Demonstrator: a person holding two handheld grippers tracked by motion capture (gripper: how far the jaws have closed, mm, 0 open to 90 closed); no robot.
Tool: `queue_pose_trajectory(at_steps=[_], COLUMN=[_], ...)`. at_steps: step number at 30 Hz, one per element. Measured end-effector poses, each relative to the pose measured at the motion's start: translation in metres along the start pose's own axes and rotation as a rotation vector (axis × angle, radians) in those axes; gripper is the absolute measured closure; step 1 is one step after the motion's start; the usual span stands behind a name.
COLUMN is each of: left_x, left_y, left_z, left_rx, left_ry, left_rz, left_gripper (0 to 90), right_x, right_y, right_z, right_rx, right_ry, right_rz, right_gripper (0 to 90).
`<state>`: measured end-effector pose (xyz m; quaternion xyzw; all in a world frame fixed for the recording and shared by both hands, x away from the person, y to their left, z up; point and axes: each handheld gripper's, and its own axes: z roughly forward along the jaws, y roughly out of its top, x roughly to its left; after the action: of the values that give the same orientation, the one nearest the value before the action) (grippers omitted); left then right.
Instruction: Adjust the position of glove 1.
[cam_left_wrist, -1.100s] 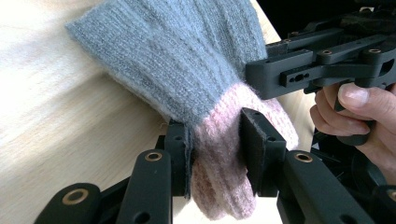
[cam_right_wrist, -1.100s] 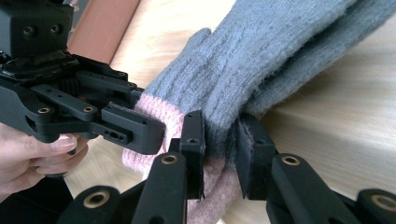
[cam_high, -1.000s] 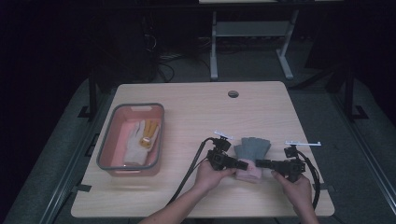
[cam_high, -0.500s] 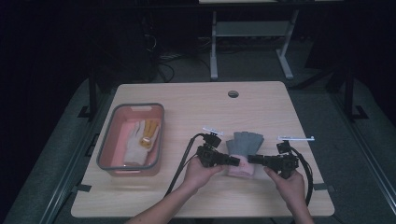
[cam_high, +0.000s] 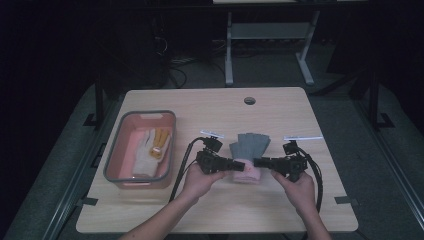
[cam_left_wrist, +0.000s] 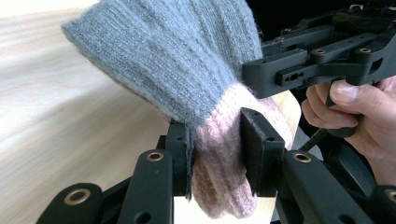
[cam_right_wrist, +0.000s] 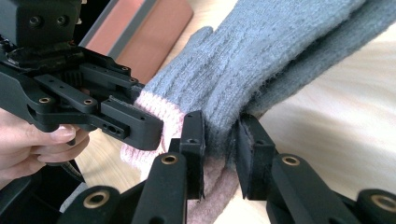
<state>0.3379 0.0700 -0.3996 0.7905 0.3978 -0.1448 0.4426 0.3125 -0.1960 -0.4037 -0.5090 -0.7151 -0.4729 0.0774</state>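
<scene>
Both grippers have risen and shifted toward 9 o'clock with the glove (cam_high: 248, 155). Left gripper (cam_high: 239, 164) and right gripper (cam_high: 260, 162) each clamp its pink cuff, at the table's (cam_high: 280, 105) 6 o'clock. Soft, light, limp knit; the cuff edges judged the best hold.

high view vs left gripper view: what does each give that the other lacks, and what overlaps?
High view alone: the pink bin at the table's left with a white and yellow glove inside, and both forearms. Left gripper view alone: close up, its jaws pinch the grey glove's pink cuff, with the knit bunched between the pads. Shared: the grey glove, the left gripper and right gripper clamped on its cuff from opposite sides.
</scene>
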Motion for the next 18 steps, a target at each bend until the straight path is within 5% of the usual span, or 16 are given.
queue_pose_trajectory(at_steps=[18], left_x=[0.011], left_y=[0.002], left_z=[-0.034], left_rx=[-0.045], left_ry=[0.041], left_rz=[-0.011], left_gripper=[66.5], right_x=[0.023], right_y=[0.027], right_z=[0.026], right_rx=[0.029], right_ry=[0.022], right_rz=[-0.047], right_gripper=[74.3])
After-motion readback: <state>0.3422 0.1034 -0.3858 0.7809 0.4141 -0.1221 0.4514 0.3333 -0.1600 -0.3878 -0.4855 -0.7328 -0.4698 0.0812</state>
